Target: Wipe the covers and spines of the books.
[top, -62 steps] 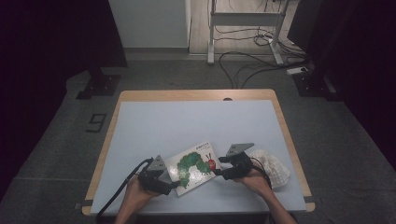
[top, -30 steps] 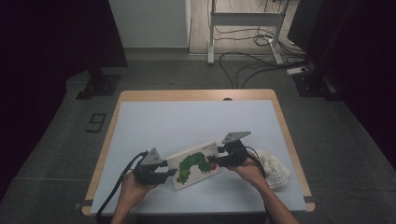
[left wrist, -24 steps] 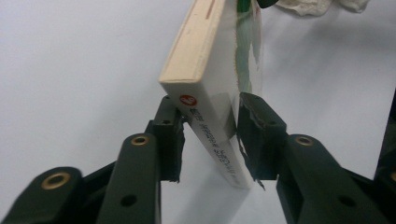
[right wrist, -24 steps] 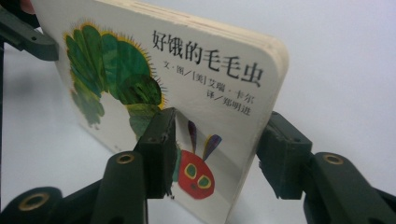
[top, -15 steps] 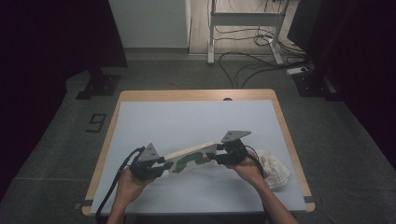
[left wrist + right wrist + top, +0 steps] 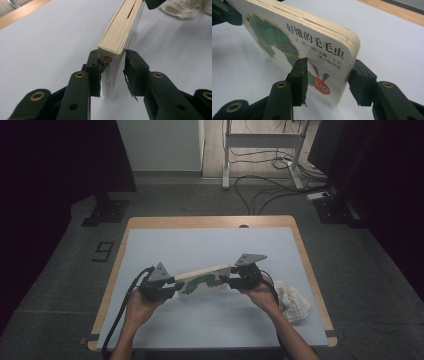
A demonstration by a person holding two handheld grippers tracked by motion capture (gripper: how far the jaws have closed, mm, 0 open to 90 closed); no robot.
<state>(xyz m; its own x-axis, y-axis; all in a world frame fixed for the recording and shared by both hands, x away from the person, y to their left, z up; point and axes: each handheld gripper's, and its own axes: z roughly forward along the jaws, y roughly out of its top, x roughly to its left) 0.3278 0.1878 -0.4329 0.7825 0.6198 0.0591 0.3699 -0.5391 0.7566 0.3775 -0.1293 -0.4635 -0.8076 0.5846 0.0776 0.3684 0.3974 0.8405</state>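
1. A crumpled white cloth is lying on the pale blue-grey table just beside the person's right forearm, near the table's right edge; it is lying well clear of the book.
2. Nothing is standing between the two grippers apart from the book itself, which is spanning the gap between them above the table's near half.
3. The book is a thick board book with stiff cream pages, rounded corners and a glossy white cover showing a green caterpillar with a red face.
4. The book is standing up on its long edge, page edges facing up, cover turned toward the person.
5. Its long axis is running left to right across the table, the right end sitting slightly higher in the high view.
6. The left gripper is clamping the book's left end, jaws nearly closed on cover and back.
7. The right gripper is pinching the right end, one pad on the cover by the caterpillar's head.
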